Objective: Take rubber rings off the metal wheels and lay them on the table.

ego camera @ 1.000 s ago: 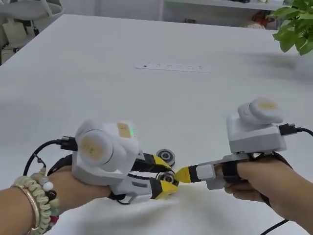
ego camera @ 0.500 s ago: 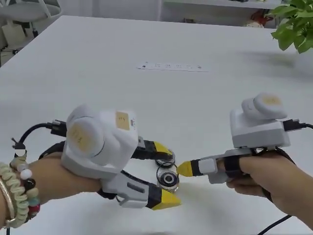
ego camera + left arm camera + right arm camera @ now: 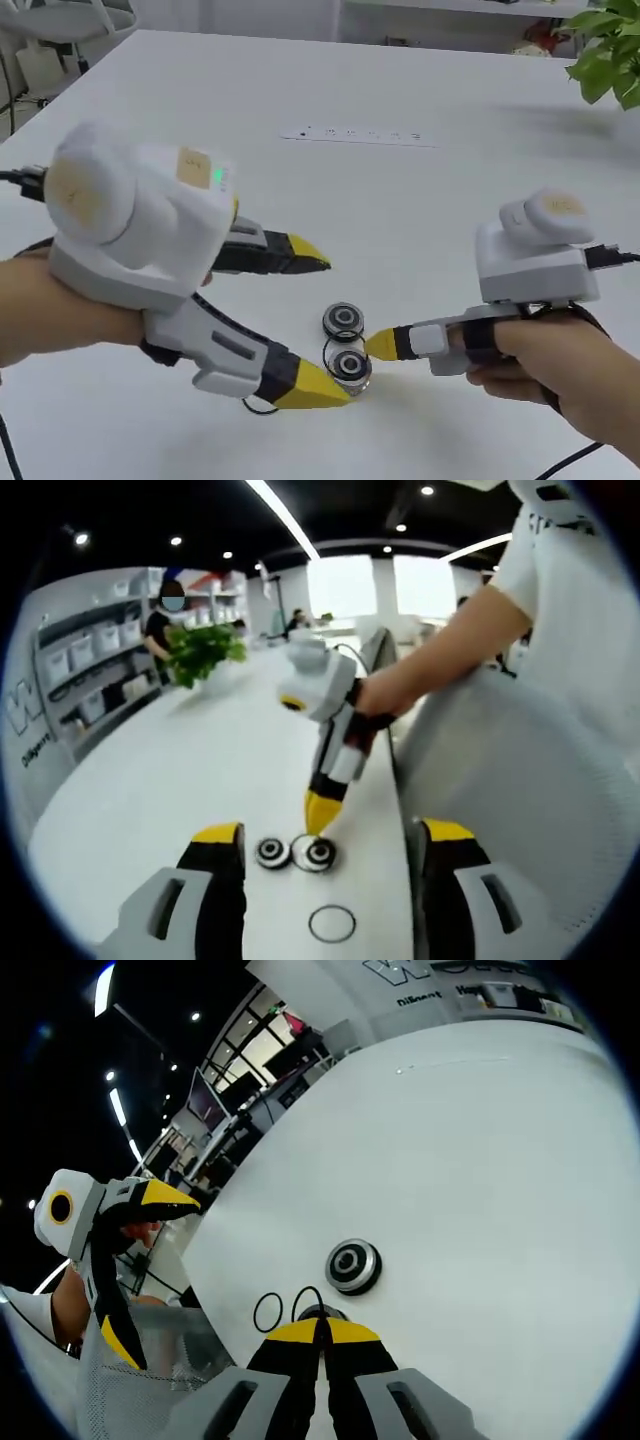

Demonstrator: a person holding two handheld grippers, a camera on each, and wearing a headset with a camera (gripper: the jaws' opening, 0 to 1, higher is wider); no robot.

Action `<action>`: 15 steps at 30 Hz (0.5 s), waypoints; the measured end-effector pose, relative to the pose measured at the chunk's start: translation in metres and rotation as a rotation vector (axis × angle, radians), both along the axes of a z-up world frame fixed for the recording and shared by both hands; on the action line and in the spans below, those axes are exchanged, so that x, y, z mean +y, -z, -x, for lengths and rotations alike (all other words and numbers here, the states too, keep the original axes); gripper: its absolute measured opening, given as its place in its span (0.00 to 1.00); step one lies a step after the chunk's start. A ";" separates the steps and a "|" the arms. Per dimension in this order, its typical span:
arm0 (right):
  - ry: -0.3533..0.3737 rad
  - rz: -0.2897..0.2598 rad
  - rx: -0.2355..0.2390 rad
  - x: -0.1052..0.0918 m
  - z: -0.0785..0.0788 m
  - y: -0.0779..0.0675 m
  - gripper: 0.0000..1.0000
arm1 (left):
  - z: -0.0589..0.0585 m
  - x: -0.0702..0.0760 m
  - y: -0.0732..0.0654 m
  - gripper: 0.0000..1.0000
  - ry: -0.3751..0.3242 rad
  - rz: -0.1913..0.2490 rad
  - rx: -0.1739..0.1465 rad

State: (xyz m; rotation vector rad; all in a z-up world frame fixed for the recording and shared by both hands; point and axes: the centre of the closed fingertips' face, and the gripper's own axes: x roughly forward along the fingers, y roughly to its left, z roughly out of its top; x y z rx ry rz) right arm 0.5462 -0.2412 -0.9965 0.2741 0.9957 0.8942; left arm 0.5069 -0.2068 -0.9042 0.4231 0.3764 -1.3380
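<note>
1. Lifting clear of the wheels, the left gripper [image 3: 305, 320] now hangs above the desk [image 3: 180, 110] with its fingers [image 3: 300, 387] spread wide and nothing between them. A second ago they were down low, closed about the near wheel [image 3: 350, 366].
2. One ring [image 3: 332, 923] lies flat on the desk, free of both wheels. In the head view it sits just under the left gripper's lower finger. I judge that ring done.
3. The right gripper [image 3: 378, 345] has stayed put, fingers pressed tip to tip and touching the near wheel's side. Whether they nip anything I cannot tell.
4. A thin dark loop [image 3: 306, 1300] stands at the near wheel beside those tips. It may be a second ring half off, but I cannot tell.
5. The far wheel [image 3: 343, 320] sits just beside the near one. Whether it wears a ring is too small to tell.
6. A power strip [image 3: 355, 135] lies farther up the desk and a plant [image 3: 608, 55] stands at the far right, both well apart from the work.
7. The right gripper's tips crowd the near wheel. The freed ring also lies close to where the left gripper would likely come back down, so it could get nudged.
</note>
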 end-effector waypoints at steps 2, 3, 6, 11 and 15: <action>0.000 0.000 0.001 0.000 0.001 0.000 0.00 | 0.002 0.007 -0.004 0.72 -0.003 -0.006 -0.004; -0.001 0.000 0.002 0.001 0.001 0.000 0.00 | 0.003 0.013 -0.005 0.72 -0.005 -0.017 -0.009; 0.000 -0.001 0.004 0.001 0.002 0.000 0.00 | 0.004 0.025 -0.006 0.71 -0.014 -0.039 -0.025; -0.005 0.004 0.009 0.001 0.004 0.002 0.00 | -0.001 0.051 -0.006 0.70 -0.100 -0.046 -0.044; -0.007 0.003 0.013 0.000 0.003 0.002 0.00 | 0.004 0.060 -0.005 0.70 -0.141 -0.024 -0.027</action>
